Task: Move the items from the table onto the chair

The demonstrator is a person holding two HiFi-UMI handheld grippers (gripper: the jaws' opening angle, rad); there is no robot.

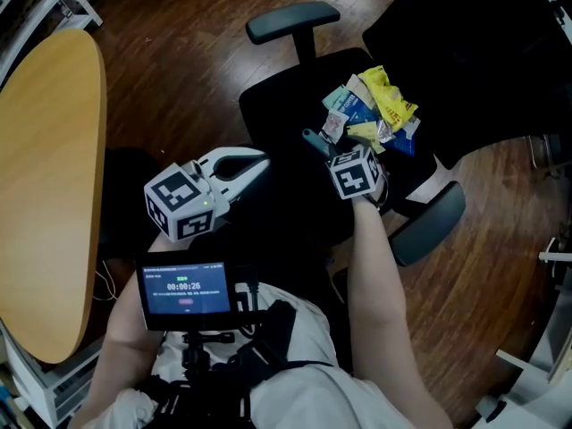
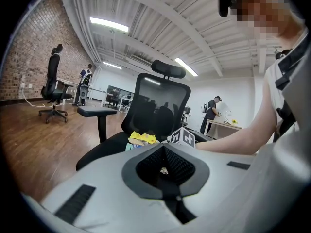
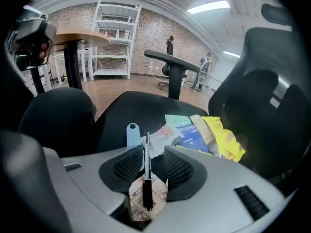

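A pile of snack packets [image 1: 371,105] lies on the black chair seat [image 1: 277,123], among them a yellow packet [image 3: 223,140] and a blue one [image 3: 192,135]. My right gripper [image 1: 344,150] is low at the pile's near edge and is open. A black pen [image 3: 146,169] and a small brown packet [image 3: 146,195] sit loose between its pads [image 3: 177,166]. A pale blue item [image 3: 132,132] lies just beyond the jaws. My left gripper [image 1: 259,161] hovers over the seat's left side, shut with nothing held [image 2: 165,164].
The wooden table [image 1: 45,177] runs along the left. The chair's armrests [image 1: 292,21] [image 1: 429,222] flank the seat, and its backrest [image 2: 158,106] rises behind the pile. A second black chair [image 1: 465,43] stands at the upper right. A phone screen [image 1: 186,293] sits at the person's chest.
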